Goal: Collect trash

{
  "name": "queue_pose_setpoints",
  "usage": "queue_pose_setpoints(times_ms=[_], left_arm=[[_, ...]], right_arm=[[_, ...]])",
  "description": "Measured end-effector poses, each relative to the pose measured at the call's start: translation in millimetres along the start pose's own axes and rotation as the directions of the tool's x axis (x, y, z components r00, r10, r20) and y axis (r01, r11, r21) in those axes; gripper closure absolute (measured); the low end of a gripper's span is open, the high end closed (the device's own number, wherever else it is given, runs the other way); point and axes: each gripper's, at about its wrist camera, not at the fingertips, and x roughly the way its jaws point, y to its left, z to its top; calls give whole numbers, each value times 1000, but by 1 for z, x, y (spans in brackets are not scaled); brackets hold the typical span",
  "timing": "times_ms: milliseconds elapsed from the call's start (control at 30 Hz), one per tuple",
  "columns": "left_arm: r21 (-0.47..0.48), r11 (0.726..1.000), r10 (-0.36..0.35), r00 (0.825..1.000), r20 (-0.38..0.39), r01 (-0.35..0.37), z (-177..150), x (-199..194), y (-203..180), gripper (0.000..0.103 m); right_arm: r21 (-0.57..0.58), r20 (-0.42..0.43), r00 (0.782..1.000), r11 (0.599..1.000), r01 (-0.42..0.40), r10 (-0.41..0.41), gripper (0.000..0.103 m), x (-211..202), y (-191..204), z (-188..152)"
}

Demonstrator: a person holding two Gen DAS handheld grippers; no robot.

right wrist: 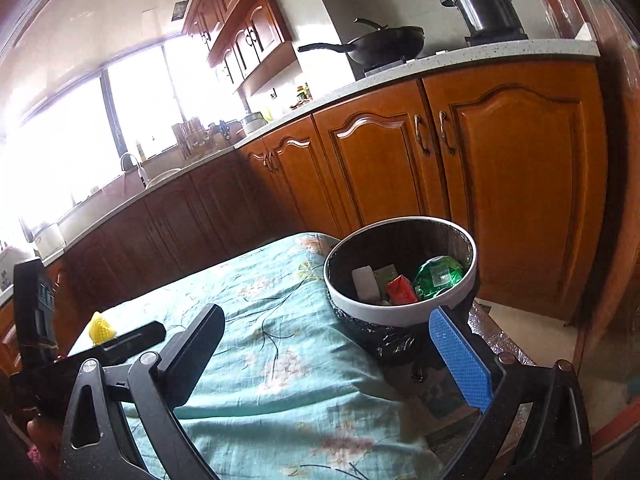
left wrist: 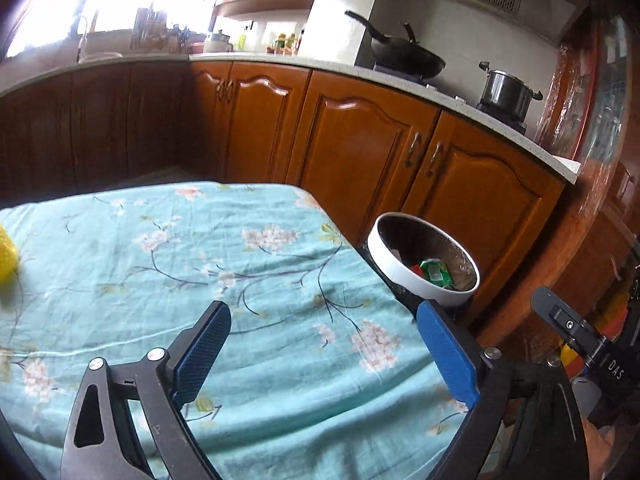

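A white-rimmed trash bin [left wrist: 404, 280] [right wrist: 384, 312] lined with a black bag stands off the table's far right corner. Inside lie a green wrapper [left wrist: 436, 272] [right wrist: 438, 276], a red carton [right wrist: 401, 290] and a white scrap [right wrist: 366, 282]. A yellow mesh piece [left wrist: 6, 256] [right wrist: 102, 328] rests on the teal floral tablecloth [left wrist: 160, 280] [right wrist: 280, 360] at the left. My left gripper [left wrist: 323, 316] hovers open over the cloth, nothing between its blue pads. My right gripper [right wrist: 326, 316] is open too, empty, near the bin's front.
Wooden cabinets [left wrist: 360, 148] [right wrist: 520, 184] run behind the table and bin. The counter holds a black wok [left wrist: 404, 54] [right wrist: 380, 44] and a steel pot [left wrist: 506, 90] [right wrist: 486, 10]. A sink with a tap [right wrist: 134, 164] sits under the bright window.
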Motion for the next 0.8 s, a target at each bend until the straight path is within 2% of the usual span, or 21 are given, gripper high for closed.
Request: queue_pose_setpoints(times_ms=[67,133,233,467,800], left_arm=[[33,999,19,997,72,-21,-8,-19,-3,1],[74,995,64,989,131,-74,-20,-37,-8,1],[126,982,116,977,179,-140,-37,-52,-15,1],[137,976,143,974,176,-168,-66,-59,-21,1],[115,978,150,974,168,-171,-66,-63,-17,1]], right_arm=[[-39,53,998,999,25,-23,0,-12,11,-2],[-73,127,991,995,62,-52,0,-27,19,-2],[-93,178,981,991,91,-74,0,-37,26,-5],[-81,160,985,994,72,-59,0,-34,27,-23],[-85,147,987,994,72,-59,0,-43,26,-37]])
